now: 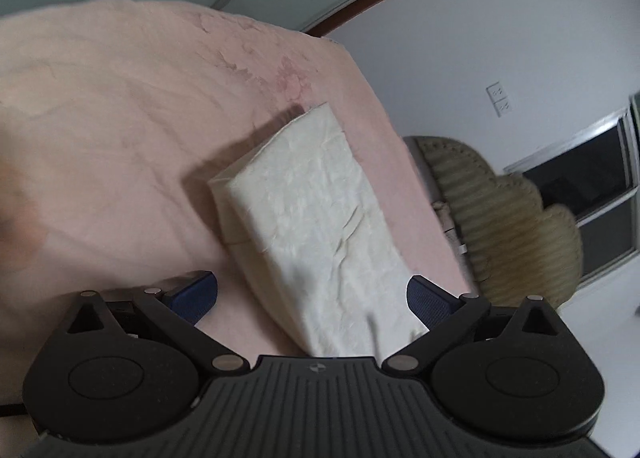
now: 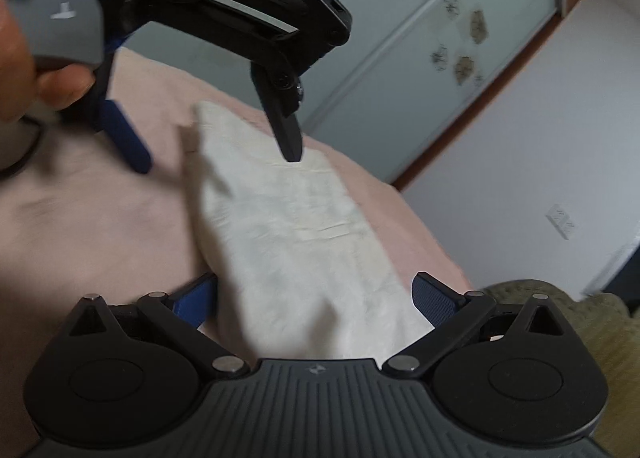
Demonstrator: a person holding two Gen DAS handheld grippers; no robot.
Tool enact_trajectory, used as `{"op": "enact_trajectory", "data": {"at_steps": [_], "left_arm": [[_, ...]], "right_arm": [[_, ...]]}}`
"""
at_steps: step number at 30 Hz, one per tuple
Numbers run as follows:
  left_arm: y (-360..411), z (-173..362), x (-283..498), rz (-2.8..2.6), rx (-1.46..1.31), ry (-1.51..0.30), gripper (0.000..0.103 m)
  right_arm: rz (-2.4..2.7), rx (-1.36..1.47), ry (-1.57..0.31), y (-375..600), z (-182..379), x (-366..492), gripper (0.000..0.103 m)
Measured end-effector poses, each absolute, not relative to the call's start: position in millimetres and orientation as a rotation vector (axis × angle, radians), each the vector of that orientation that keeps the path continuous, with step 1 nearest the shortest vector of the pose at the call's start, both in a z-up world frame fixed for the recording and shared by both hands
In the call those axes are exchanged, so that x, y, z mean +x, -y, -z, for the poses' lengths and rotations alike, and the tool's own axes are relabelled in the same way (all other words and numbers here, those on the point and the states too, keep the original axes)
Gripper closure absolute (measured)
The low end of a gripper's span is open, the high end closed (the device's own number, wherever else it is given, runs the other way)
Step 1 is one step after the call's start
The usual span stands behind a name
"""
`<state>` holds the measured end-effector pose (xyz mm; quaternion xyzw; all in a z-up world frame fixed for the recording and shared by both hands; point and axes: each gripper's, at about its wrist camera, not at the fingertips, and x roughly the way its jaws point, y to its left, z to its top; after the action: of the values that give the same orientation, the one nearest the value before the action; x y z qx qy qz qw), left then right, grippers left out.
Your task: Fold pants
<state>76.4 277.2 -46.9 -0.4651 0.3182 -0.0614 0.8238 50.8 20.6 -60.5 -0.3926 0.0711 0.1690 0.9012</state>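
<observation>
Both tools spread, gripping nothing: left gripper (image 1: 312, 298) and right gripper (image 2: 316, 298) straddling folded pants (image 1: 308, 217) lying on pink bedsheet (image 1: 120, 117). Risk judged: fingertip (image 2: 292, 145) snagging top layer on withdrawal, dragging the fold open.

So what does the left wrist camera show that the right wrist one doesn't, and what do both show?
Only the left wrist view: a window and the pants' thick folded edge. Only the right wrist view: the left claw above the pants, the hand holding it, and patterned glass doors. Both: folded white pants on the pink bed, a wall outlet, a beige cushion, and each view's own claw open; the right claw.
</observation>
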Motion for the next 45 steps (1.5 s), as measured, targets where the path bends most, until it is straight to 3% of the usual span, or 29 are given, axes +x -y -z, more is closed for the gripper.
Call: {"op": "enact_trajectory", "data": {"at_steps": [8, 12, 14, 16, 17, 18, 20, 34, 39, 45], "left_arm": [[-271.1, 54.4, 123.0, 0.199, -1.109, -0.647, 0.001], [-270.5, 55.4, 127.3, 0.188, -1.098, -0.652, 0.009], [-269.2, 56.9, 127.8, 0.162, -1.068, -0.665, 0.022], [-268.9, 58.6, 127.4, 0.128, -1.025, -0.683, 0.058], [-268.6, 59.8, 127.0, 0.116, -1.003, -0.691, 0.066], [-268.7, 61.3, 126.9, 0.102, -0.980, -0.698, 0.081], [-267.5, 62.2, 126.0, 0.093, -0.934, -0.697, 0.093], [-130.4, -52.8, 64.6, 0.244, -0.231, -0.343, 0.094], [-72.9, -68.4, 49.1, 0.346, -0.132, -0.298, 0.094], [5.0, -60.9, 45.0, 0.490, -0.075, -0.310, 0.090]], "right_arm": [[-0.402, -0.540, -0.229, 5.1, 23.8, 66.3, 0.000], [-0.616, -0.484, -0.232, 30.2, -2.4, 51.1, 0.000], [-0.575, -0.414, -0.239, 41.9, -15.0, 62.2, 0.000], [-0.505, -0.361, -0.282, 52.4, -15.4, 85.6, 0.001], [-0.469, -0.357, -0.331, 54.4, -10.1, 98.8, 0.001], [-0.447, -0.364, -0.398, 54.7, -1.0, 112.5, 0.001], [-0.453, -0.405, -0.521, 49.5, 22.3, 130.5, 0.001], [-0.517, -0.312, -0.360, 80.3, -15.6, 148.1, 0.001], [-0.487, -0.325, -0.217, 113.9, -32.2, 110.9, 0.000], [-0.448, -0.233, -0.207, 185.8, -38.0, 87.8, 0.000]]}}
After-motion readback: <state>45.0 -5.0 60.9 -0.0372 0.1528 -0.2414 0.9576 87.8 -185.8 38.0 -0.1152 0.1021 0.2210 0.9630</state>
